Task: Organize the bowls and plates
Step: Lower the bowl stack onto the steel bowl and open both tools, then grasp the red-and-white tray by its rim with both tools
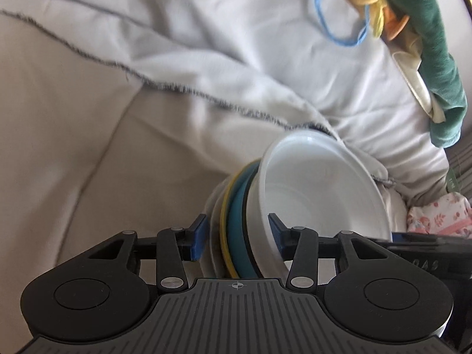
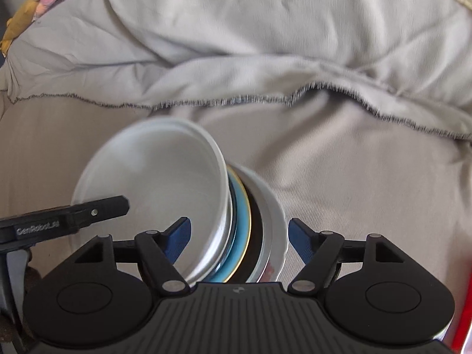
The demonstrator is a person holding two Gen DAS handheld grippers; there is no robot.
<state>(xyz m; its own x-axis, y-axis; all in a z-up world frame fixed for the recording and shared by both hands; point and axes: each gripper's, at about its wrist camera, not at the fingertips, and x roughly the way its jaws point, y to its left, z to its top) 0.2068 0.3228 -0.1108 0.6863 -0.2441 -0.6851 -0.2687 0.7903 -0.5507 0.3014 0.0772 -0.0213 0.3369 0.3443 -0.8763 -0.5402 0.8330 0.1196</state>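
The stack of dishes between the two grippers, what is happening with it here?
A person holds a stack of dishes on edge with both grippers at once, above a pale fabric sheet. The left gripper and the right gripper each straddle the stack: a deep white bowl, a teal plate with a yellow rim and a white plate. How firmly the fingers press is unclear.

A rumpled white sheet [image 1: 236,59] lies beside a green towel [image 1: 436,59].
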